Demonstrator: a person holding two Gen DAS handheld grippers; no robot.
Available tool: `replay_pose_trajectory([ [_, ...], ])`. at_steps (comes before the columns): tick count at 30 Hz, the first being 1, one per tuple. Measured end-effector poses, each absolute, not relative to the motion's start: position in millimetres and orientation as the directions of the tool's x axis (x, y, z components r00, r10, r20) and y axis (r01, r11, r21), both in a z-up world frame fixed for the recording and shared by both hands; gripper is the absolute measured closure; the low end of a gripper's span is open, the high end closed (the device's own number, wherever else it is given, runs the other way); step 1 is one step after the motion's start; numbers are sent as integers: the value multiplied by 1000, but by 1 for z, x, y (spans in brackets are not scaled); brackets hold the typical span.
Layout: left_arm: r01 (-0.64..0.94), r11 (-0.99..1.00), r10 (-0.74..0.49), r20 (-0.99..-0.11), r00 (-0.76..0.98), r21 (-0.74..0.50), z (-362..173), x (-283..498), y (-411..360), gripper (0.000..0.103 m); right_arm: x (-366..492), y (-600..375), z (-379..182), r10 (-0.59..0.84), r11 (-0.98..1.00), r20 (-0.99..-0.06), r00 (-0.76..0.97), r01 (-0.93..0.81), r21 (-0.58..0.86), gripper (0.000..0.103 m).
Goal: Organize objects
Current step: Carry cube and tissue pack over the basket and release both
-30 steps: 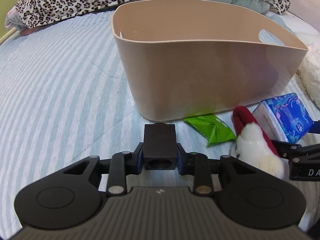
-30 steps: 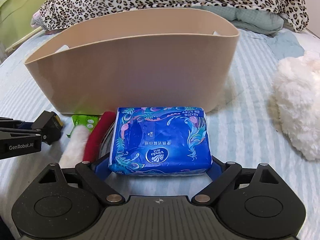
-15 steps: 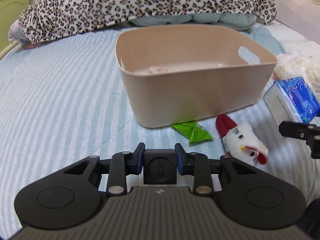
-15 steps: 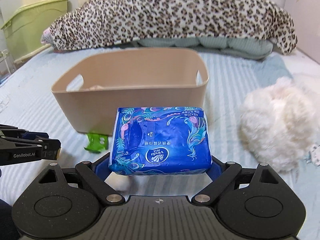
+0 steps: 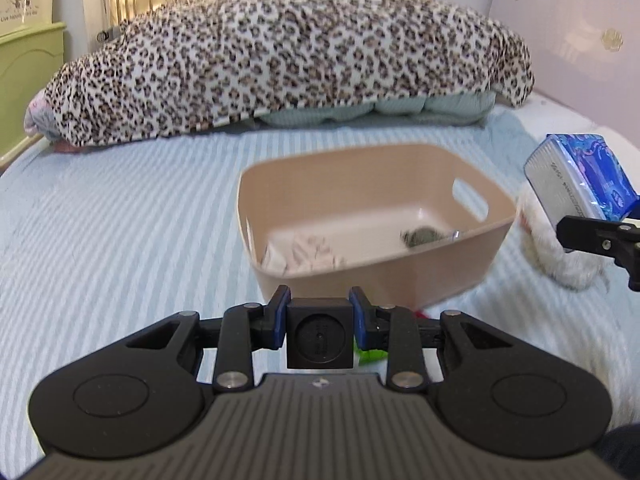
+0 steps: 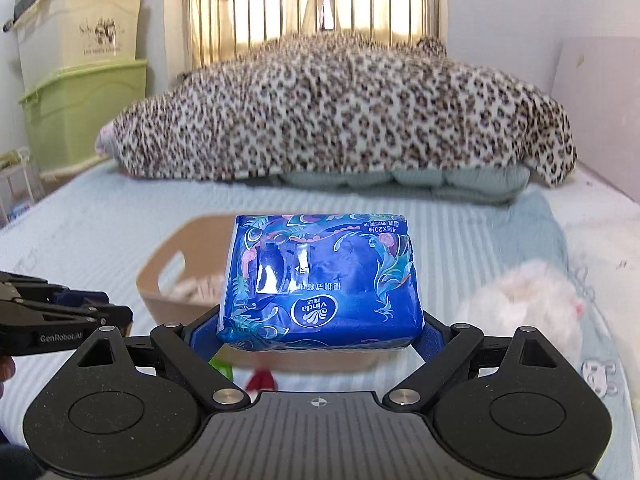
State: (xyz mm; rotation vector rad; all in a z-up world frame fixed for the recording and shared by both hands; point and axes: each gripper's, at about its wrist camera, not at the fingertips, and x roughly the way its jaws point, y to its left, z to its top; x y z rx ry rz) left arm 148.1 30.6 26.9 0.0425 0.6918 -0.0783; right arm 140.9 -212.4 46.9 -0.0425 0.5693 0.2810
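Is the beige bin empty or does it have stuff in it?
Not empty. The beige bin holds white crumpled stuff and a small dark thing, too blurry to name.

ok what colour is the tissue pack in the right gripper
Bright blue, with a swirly leaf-and-flower print; the tissue pack shows best in the right wrist view.

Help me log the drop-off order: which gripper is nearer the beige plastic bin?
Left. The left gripper, holding a black cube, hovers just before the beige plastic bin; the right gripper, with the blue tissue pack, hangs beside it.
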Motion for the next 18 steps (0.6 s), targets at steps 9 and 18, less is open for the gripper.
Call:
replay_pose_trajectory([
  [9, 100, 994, -55, -572, 818, 48, 59, 182, 20, 70, 173, -201, 70, 261, 959, -483, 836, -281, 32, 11],
  [18, 104, 993, -51, -587, 808, 57, 49, 245, 6, 70, 216, -188, 55, 253, 960, -498, 830, -279, 24, 11],
])
